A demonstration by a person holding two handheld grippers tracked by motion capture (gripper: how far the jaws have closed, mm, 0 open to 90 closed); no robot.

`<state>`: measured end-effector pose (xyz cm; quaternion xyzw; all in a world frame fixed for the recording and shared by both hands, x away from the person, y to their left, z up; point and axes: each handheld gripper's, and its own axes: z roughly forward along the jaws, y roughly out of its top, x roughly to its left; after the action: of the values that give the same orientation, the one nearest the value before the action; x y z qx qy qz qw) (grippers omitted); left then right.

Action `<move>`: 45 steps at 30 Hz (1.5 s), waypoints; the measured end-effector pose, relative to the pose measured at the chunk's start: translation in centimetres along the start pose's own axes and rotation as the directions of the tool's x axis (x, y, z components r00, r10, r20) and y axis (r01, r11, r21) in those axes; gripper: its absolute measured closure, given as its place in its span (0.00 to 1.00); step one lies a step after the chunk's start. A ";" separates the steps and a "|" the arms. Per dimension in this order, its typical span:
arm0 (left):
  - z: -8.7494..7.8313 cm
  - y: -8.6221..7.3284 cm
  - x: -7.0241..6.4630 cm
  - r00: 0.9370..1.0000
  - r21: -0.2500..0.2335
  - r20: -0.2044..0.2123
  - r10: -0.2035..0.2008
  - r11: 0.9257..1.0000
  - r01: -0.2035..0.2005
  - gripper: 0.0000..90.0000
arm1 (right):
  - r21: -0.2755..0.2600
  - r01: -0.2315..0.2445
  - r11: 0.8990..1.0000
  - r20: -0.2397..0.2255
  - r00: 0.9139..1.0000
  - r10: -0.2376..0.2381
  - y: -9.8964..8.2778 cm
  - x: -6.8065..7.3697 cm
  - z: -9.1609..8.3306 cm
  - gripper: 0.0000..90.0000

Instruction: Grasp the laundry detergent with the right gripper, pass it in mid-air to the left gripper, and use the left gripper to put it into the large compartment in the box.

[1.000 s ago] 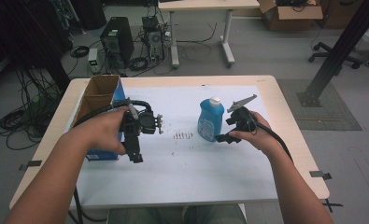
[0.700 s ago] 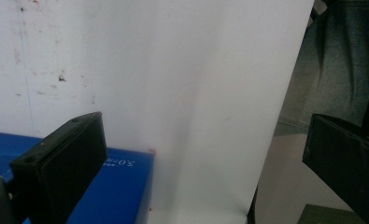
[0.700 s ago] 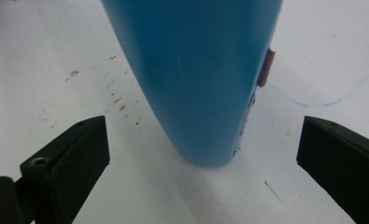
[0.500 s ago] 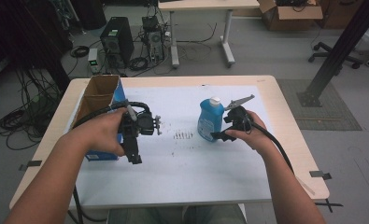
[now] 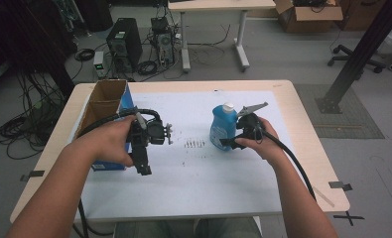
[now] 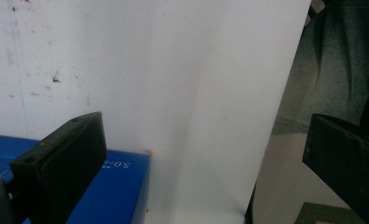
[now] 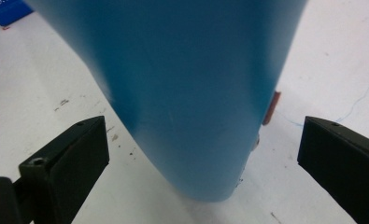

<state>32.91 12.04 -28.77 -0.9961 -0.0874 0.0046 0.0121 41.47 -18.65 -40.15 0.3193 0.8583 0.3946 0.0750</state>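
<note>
Leftward since a second ago, the right gripper (image 5: 229, 142) has closed in on the blue bottle (image 5: 221, 127), which stands upright with its white cap on the white sheet (image 5: 193, 173) near the table's middle. Its jaws stand wide apart, flanking the bottle's base without touching it. The left gripper (image 5: 145, 166), angled down beside the blue box (image 5: 126, 101), is spread open and empty; white print on that box is too blurred to read.

Wooden table (image 5: 302, 124), white sheet (image 5: 198, 178) covering most of top. On sheet: blue bottle (image 5: 222, 126) upright right of centre, cardboard box (image 5: 104, 106) with blue side at left edge, dark specks (image 5: 193, 145) mid-sheet.
</note>
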 end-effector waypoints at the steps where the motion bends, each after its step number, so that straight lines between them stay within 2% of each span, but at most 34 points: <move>1: 0.0 0.0 0.0 1.000 0.000 0.000 -0.001 1.000 0.001 0.00 | -0.003 -0.002 1.000 0.005 1.000 0.002 0.0 0.1 0.0 0.02; 6: 0.1 0.0 0.0 1.000 0.001 0.002 -0.002 1.000 0.002 0.00 | -0.034 -0.017 0.999 0.017 1.000 0.018 -0.1 0.2 0.3 0.02; 13: 0.2 0.1 -0.2 1.000 -0.003 0.002 -0.001 1.000 0.001 0.00 | -0.078 -0.046 0.996 0.001 0.999 0.047 -0.1 0.6 0.6 0.02; 21: 0.3 0.1 -0.2 1.000 -0.005 0.002 -0.001 1.000 0.001 0.00 | -0.122 -0.073 0.990 0.033 0.996 0.077 -0.3 0.7 1.0 0.02; 26: 0.3 0.1 -0.2 1.000 -0.013 -0.005 0.007 1.000 -0.007 0.00 | -0.140 -0.067 0.988 0.040 0.996 0.074 -0.4 0.8 1.2 0.02; 33: 0.2 -0.1 -0.2 1.000 -0.016 -0.006 0.004 1.000 -0.004 0.00 | -0.187 -0.077 0.979 0.052 0.995 0.088 -0.4 1.0 1.3 0.02; 41: 0.3 -0.2 -0.1 1.000 -0.022 -0.008 0.001 1.000 -0.001 0.00 | -0.200 -0.083 0.976 0.083 0.991 0.101 -0.5 1.0 1.5 0.06; 45: 0.4 -0.2 -0.1 1.000 -0.021 -0.007 0.004 1.000 -0.004 0.00 | -0.211 -0.072 0.975 0.087 0.992 0.092 -0.6 1.1 1.7 0.09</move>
<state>32.75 12.22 -29.13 -0.9963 -0.0855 0.0001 0.0020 40.92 -17.19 -41.56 0.3634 0.7941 0.4687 0.1328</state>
